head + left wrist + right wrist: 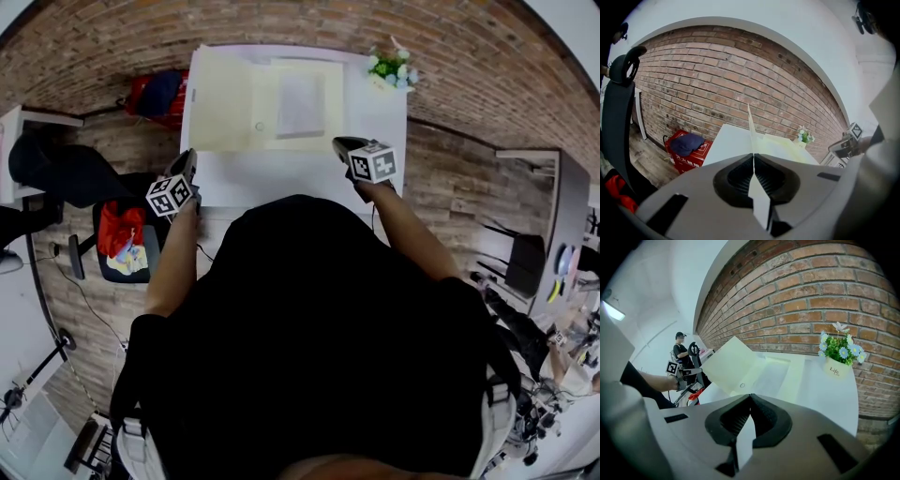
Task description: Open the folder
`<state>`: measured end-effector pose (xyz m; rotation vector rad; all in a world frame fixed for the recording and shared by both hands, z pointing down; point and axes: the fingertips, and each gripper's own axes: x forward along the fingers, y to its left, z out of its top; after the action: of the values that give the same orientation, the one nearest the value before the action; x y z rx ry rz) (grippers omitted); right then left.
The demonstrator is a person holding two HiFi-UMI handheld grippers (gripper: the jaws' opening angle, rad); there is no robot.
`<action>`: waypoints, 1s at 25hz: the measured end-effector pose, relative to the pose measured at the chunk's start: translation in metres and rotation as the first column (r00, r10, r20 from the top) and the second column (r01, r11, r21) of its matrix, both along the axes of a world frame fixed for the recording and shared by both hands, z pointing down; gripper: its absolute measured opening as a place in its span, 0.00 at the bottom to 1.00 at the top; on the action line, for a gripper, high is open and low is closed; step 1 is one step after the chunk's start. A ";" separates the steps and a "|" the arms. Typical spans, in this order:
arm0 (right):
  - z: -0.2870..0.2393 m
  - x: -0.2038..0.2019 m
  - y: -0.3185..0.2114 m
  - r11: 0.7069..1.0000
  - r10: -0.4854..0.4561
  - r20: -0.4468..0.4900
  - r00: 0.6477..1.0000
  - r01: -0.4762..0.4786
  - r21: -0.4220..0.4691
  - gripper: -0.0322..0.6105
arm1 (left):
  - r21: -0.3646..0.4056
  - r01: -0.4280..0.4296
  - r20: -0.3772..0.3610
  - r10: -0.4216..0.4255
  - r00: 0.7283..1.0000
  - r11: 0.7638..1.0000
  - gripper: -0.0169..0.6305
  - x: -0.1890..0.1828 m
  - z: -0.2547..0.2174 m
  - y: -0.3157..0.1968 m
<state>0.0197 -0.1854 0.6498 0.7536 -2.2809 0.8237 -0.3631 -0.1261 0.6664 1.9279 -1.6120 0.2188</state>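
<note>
A pale yellow folder lies on the white table (380, 122), its inner page (300, 103) with a sheet flat and its cover (220, 98) swung out to the left. In the right gripper view the cover (729, 364) slants up off the table. The left gripper view shows that cover edge-on (750, 124), running straight into my left gripper (753, 155), which is shut on its near corner. In the head view my left gripper (190, 157) is at the table's near left edge. My right gripper (339, 143) sits by the folder's near right corner, its jaws (750, 398) shut with nothing between them.
A small pot of flowers (391, 67) stands at the table's far right corner. Left of the table a red box with a dark cap on it (157, 97) sits on the floor, near a black chair (56, 169). A brick wall backs the table. A person (680, 350) stands farther off.
</note>
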 end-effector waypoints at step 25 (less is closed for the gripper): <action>-0.001 0.004 0.000 0.996 0.084 -0.010 0.996 -0.084 0.000 0.09 | -0.110 0.027 0.003 -0.027 1.000 0.994 0.05 -0.044 0.051 -0.006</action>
<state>0.0236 -0.1851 0.6488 0.8560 -2.2532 0.8572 -0.4067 -0.1325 0.7176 1.8216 -1.5928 0.2924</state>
